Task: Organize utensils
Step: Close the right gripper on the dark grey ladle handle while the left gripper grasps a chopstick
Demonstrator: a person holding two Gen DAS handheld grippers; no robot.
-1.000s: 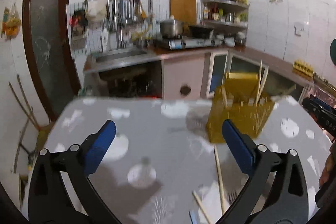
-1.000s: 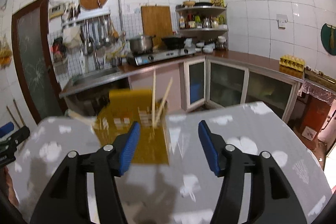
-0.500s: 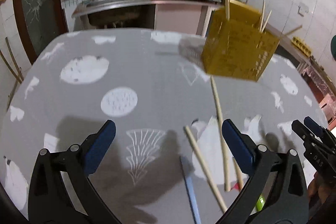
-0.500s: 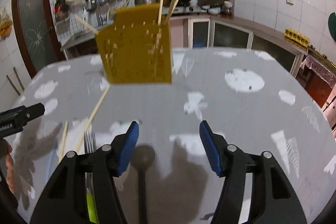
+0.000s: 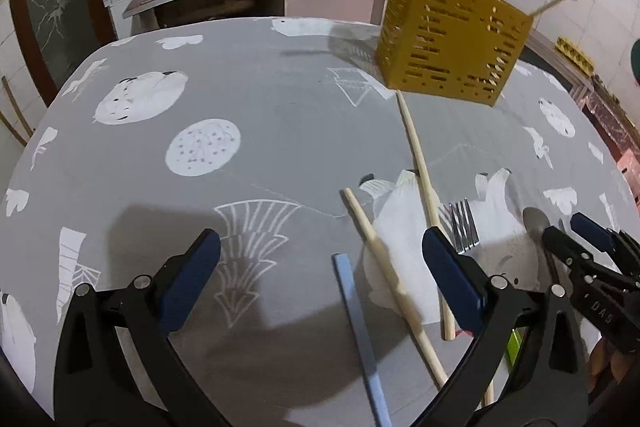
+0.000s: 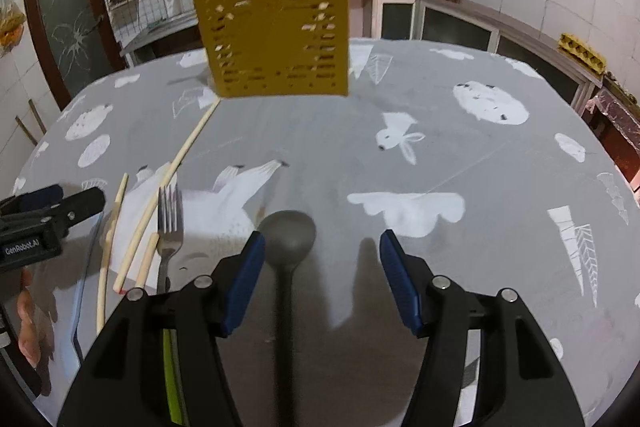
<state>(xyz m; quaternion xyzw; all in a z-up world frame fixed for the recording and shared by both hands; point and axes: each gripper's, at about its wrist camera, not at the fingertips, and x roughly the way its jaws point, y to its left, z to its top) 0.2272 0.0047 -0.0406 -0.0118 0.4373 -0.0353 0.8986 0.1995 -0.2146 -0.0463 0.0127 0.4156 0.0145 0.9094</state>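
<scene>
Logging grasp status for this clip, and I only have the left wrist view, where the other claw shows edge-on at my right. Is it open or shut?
Observer: Open. In its own view the right claw has its fingers wide apart and grips nothing.
Operator: What is it lined up on? I only see a rounded grey tip beside it.
Observer: That is a dark spoon. Its bowl lies on the cloth between the fingertips, nearer the left one, and its handle runs straight back between the fingers toward the camera.

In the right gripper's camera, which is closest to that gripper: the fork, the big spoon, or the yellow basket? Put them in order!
1. Big spoon: between the right gripper's fingers.
2. Fork: just left on the table.
3. Yellow basket: far ahead, across the table.
</scene>
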